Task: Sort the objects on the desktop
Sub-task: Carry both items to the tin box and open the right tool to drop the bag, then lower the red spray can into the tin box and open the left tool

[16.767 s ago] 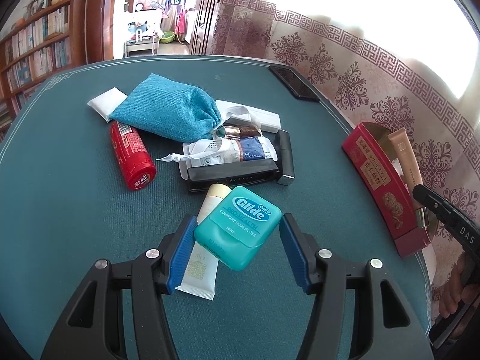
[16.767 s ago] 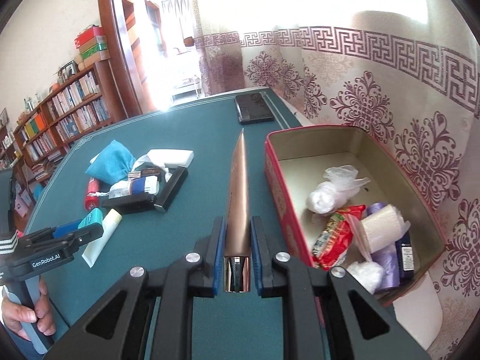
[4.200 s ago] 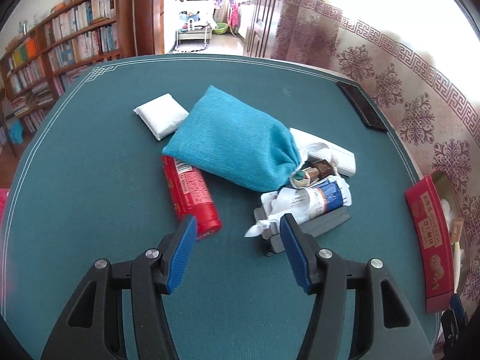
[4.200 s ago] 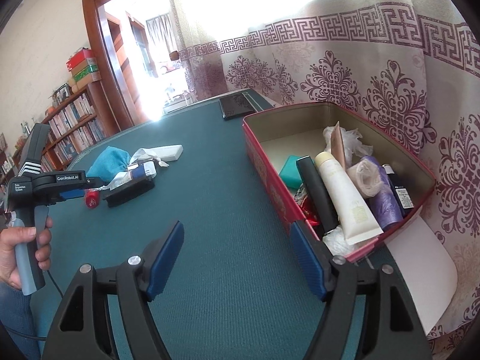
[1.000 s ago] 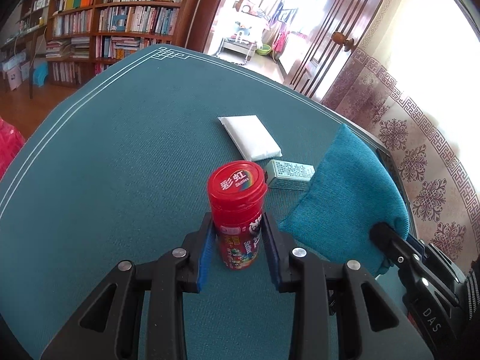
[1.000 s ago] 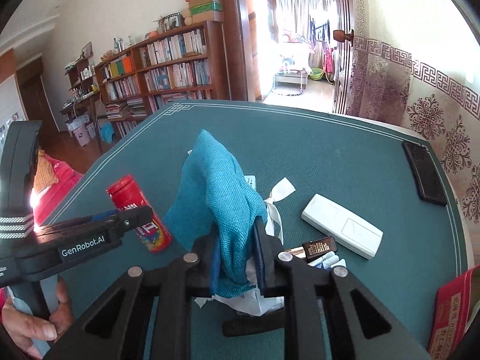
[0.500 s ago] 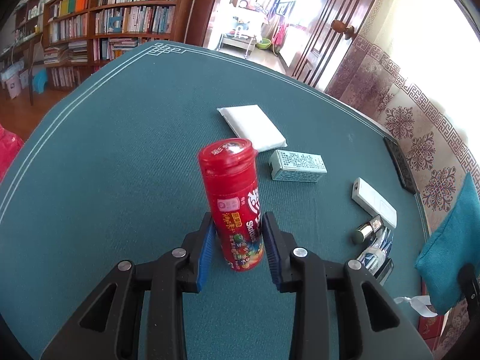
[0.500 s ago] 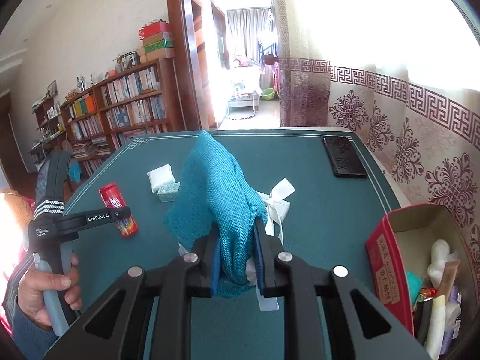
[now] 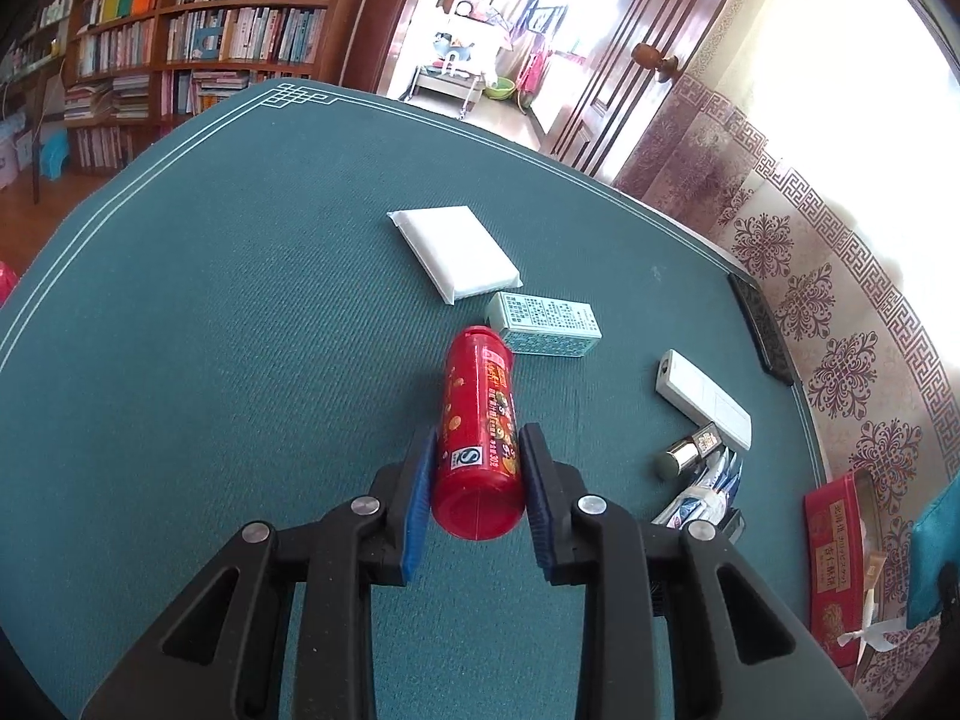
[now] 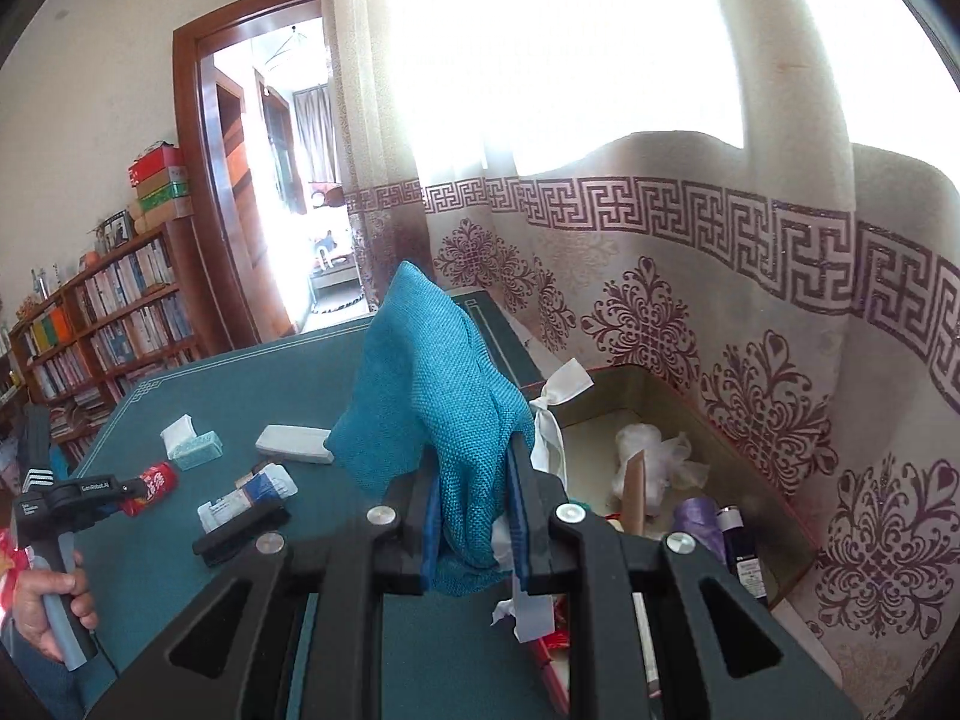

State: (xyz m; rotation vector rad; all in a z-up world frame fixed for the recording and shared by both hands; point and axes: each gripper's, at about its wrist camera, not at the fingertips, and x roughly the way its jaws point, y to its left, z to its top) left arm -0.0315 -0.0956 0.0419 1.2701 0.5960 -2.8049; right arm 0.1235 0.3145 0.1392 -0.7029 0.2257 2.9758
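My left gripper (image 9: 477, 444) has its jaws closing on a red candy tube (image 9: 480, 384); the blue pads press its lower end. The tube tilts away from me with its base toward the camera, above the green table (image 9: 240, 330). My right gripper (image 10: 473, 462) is shut on a teal cloth pouch (image 10: 432, 396) with a white ribbon (image 10: 549, 420), held up over the near edge of the red tin box (image 10: 612, 402). In the left wrist view the box (image 9: 840, 546) and the pouch (image 9: 936, 546) show at the far right.
On the table lie a white tissue pack (image 9: 456, 252), a pale green carton (image 9: 543, 324), a white remote (image 9: 705, 399), a black phone (image 9: 762, 330), a small gold-capped bottle (image 9: 684, 450) and a black bar (image 10: 240, 531). The box holds several items. A hand (image 10: 54, 600) grips the left handle.
The red tube has tipped from upright to pointing away in the left jaws. The right gripper has carried the teal pouch from the pile to the red box.
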